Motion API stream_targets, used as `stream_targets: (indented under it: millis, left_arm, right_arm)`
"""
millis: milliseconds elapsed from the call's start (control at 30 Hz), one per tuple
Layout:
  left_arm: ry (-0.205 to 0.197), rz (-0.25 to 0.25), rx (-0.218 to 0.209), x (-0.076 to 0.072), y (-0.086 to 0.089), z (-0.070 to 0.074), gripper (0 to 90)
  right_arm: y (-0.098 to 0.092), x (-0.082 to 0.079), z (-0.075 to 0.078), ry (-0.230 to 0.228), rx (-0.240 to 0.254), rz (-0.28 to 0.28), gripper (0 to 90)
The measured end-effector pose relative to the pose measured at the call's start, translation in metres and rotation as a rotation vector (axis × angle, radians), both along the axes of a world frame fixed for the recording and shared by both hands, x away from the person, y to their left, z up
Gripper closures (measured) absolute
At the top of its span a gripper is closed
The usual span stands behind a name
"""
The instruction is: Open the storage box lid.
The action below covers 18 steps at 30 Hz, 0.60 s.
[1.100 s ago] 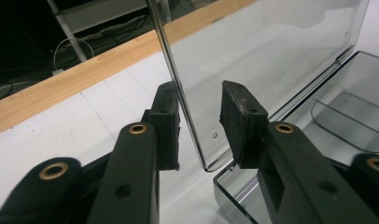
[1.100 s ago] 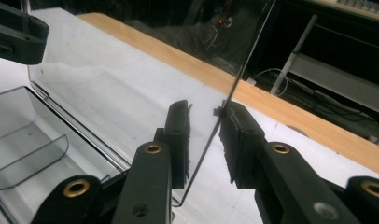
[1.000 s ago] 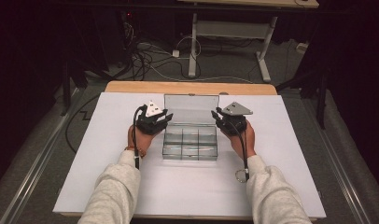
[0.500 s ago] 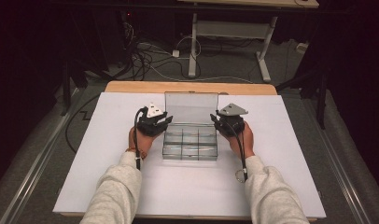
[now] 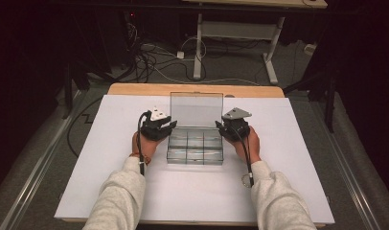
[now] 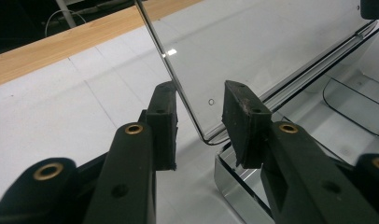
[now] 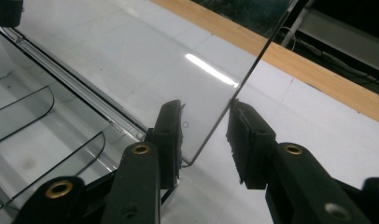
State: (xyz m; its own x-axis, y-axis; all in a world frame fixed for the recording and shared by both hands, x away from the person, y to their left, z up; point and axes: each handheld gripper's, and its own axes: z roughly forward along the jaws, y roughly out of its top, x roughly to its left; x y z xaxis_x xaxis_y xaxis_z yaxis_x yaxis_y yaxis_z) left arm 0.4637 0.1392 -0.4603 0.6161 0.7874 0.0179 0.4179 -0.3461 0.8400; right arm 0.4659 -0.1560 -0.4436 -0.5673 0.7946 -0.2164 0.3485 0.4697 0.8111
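White sheet [image 5: 111, 158] over a wooden table [image 5: 135, 89], dark room with cables on the floor behind. Your clear plastic organizer box [image 5: 195, 149] sits mid-table, base divided into compartments that look empty, with its transparent lid [image 5: 196, 109] standing open and nearly upright at the 12 o'clock edge, hinge running 9-to-3.

Left gripper [image 5: 165, 127] is at the box's 9 o'clock side, right gripper [image 5: 223, 128] at its 3 o'clock side; both are equally near, each straddling one lower corner of the lid close to the hinge.

Left gripper view: lid edge [image 6: 178, 88] passes between the jaws, close against one pad [image 6: 163, 122], clear gap to the other. Right gripper view: lid corner [image 7: 211, 130] lies between the pads [image 7: 247, 140] with daylight on both sides. Both sets of jaws have just been opening; neither clamps the lid now, each roughly a third spread.

Judgement: the lid stands by itself. Your next move turns on the lid plane lying inside each jaw gap, so withdraw outward along the hinge line, toward 9 and 3, or you may tip it.
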Motion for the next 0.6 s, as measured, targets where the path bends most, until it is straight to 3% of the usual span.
stream_targets:
  millis: [300, 600]
  left_arm:
    - [0.012, 0.004, 0.036, 0.000, 0.002, 0.002, 63.9]
    - [0.001, 0.009, 0.050, -0.009, 0.017, 0.012, 54.9]
  right_arm:
    - [-0.002, -0.001, 0.001, 0.017, -0.010, -0.002, 64.2]
    - [-0.015, -0.019, 0.023, -0.042, 0.018, 0.019, 61.9]
